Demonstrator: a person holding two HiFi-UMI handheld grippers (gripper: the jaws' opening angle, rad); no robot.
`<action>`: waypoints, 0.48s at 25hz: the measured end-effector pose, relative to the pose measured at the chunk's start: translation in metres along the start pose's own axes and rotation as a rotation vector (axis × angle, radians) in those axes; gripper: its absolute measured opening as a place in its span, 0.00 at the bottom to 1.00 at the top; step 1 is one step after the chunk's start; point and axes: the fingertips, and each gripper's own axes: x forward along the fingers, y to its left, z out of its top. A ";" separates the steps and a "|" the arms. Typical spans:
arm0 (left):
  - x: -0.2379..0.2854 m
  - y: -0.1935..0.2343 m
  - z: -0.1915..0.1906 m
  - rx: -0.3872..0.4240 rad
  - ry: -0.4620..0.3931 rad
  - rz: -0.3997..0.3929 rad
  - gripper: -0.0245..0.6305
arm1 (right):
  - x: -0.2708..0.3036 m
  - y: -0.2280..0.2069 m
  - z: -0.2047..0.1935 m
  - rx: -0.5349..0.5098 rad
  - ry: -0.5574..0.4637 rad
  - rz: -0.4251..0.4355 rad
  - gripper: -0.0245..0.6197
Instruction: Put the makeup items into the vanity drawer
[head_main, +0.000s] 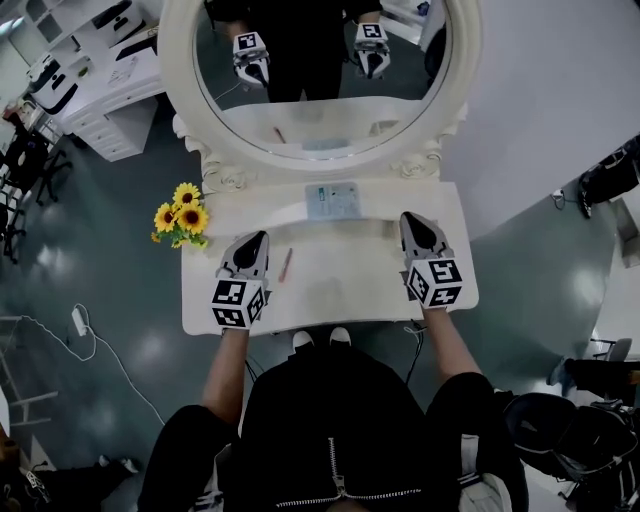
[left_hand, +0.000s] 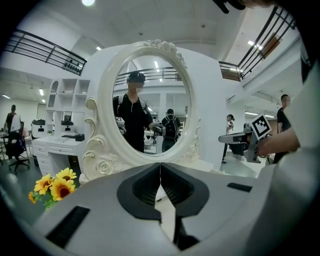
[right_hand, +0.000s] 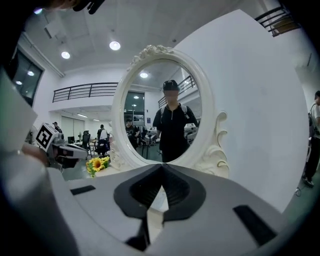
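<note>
A white vanity table (head_main: 330, 300) with an oval mirror (head_main: 215, 130) stands below me. A thin reddish makeup pencil (head_main: 285, 265) lies on its top, just right of my left gripper (head_main: 261, 238). A pale blue flat packet (head_main: 332, 199) rests at the mirror's foot. My left gripper (left_hand: 160, 166) is shut with nothing in it, hovering over the left part of the top. My right gripper (head_main: 409, 217) (right_hand: 161, 166) hangs over the right part, also shut and empty. No drawer front shows in any view.
A bunch of sunflowers (head_main: 180, 215) (left_hand: 52, 186) (right_hand: 97, 164) sits at the table's left rear corner. The mirror's carved frame (left_hand: 97, 165) rises right behind the top. White desks and shelves (head_main: 100, 90) stand at the far left, black chairs (head_main: 570, 430) at the right.
</note>
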 end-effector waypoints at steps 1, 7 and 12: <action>-0.002 0.002 0.002 -0.001 -0.004 0.006 0.07 | 0.001 0.008 0.006 -0.010 -0.010 0.016 0.05; -0.021 0.018 0.002 -0.011 -0.018 0.057 0.07 | 0.015 0.048 0.021 -0.040 -0.036 0.113 0.22; -0.041 0.033 -0.003 -0.029 -0.021 0.106 0.07 | 0.029 0.073 0.024 -0.064 -0.034 0.160 0.47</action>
